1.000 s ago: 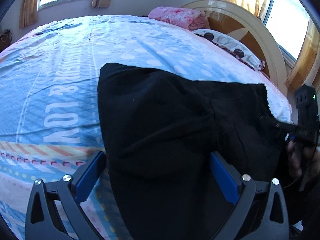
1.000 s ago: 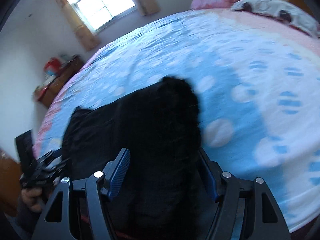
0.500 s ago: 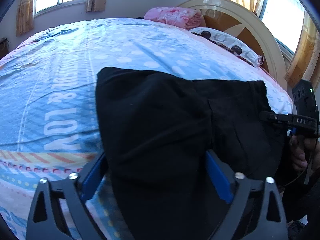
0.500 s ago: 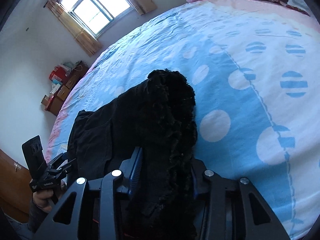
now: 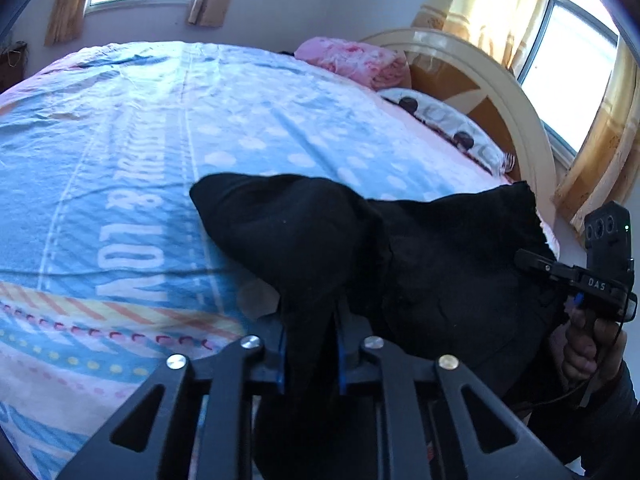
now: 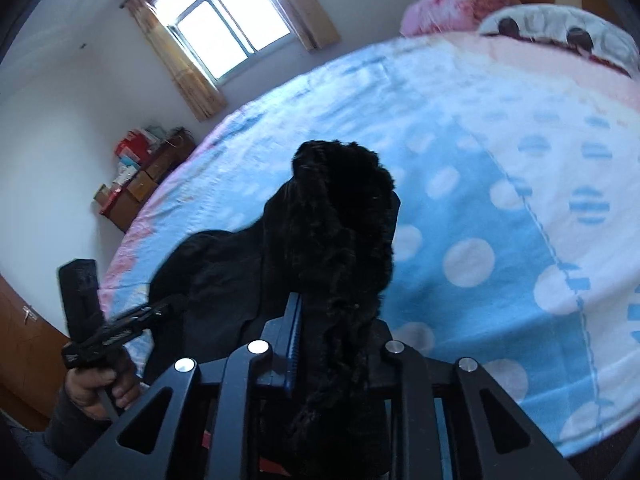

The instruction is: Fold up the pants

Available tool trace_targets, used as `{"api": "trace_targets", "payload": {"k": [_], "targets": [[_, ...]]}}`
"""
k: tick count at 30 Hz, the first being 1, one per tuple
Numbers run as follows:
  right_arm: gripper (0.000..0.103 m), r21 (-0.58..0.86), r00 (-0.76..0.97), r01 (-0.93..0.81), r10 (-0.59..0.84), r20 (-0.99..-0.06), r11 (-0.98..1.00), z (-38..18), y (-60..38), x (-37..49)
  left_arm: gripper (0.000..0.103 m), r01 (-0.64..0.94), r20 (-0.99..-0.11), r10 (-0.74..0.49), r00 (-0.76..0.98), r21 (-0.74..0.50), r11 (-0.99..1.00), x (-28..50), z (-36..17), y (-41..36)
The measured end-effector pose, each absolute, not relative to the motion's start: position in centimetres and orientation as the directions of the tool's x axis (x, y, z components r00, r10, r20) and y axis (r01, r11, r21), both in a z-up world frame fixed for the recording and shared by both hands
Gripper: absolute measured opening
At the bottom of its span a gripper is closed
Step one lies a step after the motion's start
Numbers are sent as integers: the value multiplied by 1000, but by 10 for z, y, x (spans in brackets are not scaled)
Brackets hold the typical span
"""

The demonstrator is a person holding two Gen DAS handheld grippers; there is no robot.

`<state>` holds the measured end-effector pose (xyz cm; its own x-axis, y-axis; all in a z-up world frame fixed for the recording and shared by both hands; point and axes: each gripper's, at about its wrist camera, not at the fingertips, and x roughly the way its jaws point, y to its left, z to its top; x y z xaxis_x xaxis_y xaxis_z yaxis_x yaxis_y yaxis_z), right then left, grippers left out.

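Black fleece pants (image 5: 432, 256) lie at the near edge of a bed with a blue patterned cover (image 5: 132, 168). My left gripper (image 5: 310, 340) has its jaws closing, and the blue pads pinch a bunched fold of the black cloth. My right gripper (image 6: 334, 336) also has its jaws closing on a fuzzy end of the pants (image 6: 340, 216), which stands lifted off the cover. From the left wrist view the right gripper (image 5: 576, 280) shows at the right edge, held by a hand. The right wrist view has the left gripper (image 6: 120, 328) at the lower left, also in a hand.
A pink folded blanket (image 5: 352, 60) and a spotted pillow (image 5: 444, 124) lie by the curved headboard (image 5: 500, 80). Windows with curtains (image 6: 228, 32) are on the walls. A low cabinet (image 6: 140, 184) with boxes stands beyond the bed's far side.
Both grippers' jaws have drawn together on the black cloth. The pants now bunch up between the pads, and the right end has lifted a little off the cover.
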<state>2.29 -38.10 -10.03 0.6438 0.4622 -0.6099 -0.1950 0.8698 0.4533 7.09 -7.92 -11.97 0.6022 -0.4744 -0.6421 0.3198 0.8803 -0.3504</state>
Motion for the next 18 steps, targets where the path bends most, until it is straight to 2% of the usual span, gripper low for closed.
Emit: {"api": "trace_targets", "payload": {"k": [7,18], "targets": [[18,425,645,-260,483,-592,867,-68,-364,32,14,322,-600,-484,637,-364,874,58,-101,-65],[16,375,578,-400,548,-605,836,-34,-296,79,13,247,-565,-399,723,-328,912,56,-81,0]]}}
